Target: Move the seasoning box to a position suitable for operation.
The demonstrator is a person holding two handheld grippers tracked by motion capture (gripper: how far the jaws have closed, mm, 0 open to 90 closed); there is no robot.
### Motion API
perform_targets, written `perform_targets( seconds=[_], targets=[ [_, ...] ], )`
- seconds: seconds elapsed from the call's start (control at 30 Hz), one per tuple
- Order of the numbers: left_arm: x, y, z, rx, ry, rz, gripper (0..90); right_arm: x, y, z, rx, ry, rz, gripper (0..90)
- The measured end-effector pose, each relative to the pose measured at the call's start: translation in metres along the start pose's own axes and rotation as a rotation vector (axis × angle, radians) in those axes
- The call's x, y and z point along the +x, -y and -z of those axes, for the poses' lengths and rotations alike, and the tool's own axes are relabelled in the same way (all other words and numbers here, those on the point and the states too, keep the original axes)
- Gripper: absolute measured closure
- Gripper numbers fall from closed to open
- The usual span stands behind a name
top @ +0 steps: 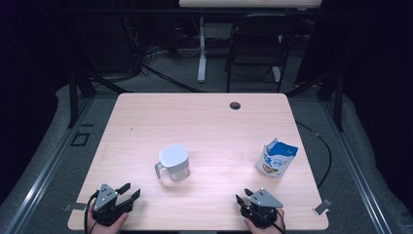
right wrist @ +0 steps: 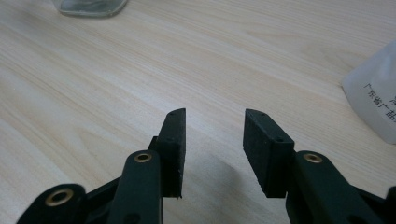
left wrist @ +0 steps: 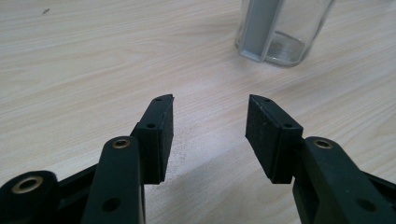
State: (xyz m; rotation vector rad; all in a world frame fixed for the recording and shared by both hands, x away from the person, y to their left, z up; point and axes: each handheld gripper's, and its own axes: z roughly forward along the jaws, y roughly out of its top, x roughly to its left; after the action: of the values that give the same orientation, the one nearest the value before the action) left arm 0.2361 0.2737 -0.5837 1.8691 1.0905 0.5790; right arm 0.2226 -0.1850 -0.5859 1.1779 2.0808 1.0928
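The clear glass jug point(top: 174, 163) with its white lid stands upright near the middle of the worktop point(top: 204, 122), its handle turned toward the person's side. It lies ahead of the left hand-held gripper point(top: 130, 191) and a little to that gripper's right, apart from it with bare wood between. In the left gripper view the jug's base and handle point(left wrist: 280, 32) rise just beyond the two black jaws, which stand spread with nothing between them but wood grain.

The blue and white pouch point(top: 276, 158) stands upright, its top torn open, ahead of the right hand-held gripper point(top: 243, 197) and slightly to its right, also apart from it. In the right gripper view the pouch's pale lower corner with printed characters point(right wrist: 373, 100) sits off to the right of the jaws, and the jug's base point(right wrist: 91, 7) shows far off at the upper left. The right hand-held gripper's jaws likewise stand spread, holding nothing, their pads over bare worktop.

Both hand-held grippers sit low near the worktop's near edge, each gripped by a hand that comes in from below, with a grey three-cornered plate on top.

Beyond the jug, toward the far edge, a round cable hole point(top: 235, 105) is set into the wood. Past the worktop stand a dark chair point(top: 255, 46) and a white table leg point(top: 201, 48).
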Motion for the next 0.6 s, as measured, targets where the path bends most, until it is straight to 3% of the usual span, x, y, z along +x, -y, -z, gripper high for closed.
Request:
perform_targets(
  seconds=[0.27, 0.6],
  targets=[
    [-0.001, 0.0, -0.001, 0.005, -0.01, -0.004, 51.6, -0.007, 0.005, 0.0, 0.009, 0.01, -0.025, 58.7],
    [-0.001, 0.002, 0.0, 0.012, 0.011, 0.006, 52.6, -0.011, 0.009, 0.003, 0.022, 0.003, -0.037, 58.4]
  ],
)
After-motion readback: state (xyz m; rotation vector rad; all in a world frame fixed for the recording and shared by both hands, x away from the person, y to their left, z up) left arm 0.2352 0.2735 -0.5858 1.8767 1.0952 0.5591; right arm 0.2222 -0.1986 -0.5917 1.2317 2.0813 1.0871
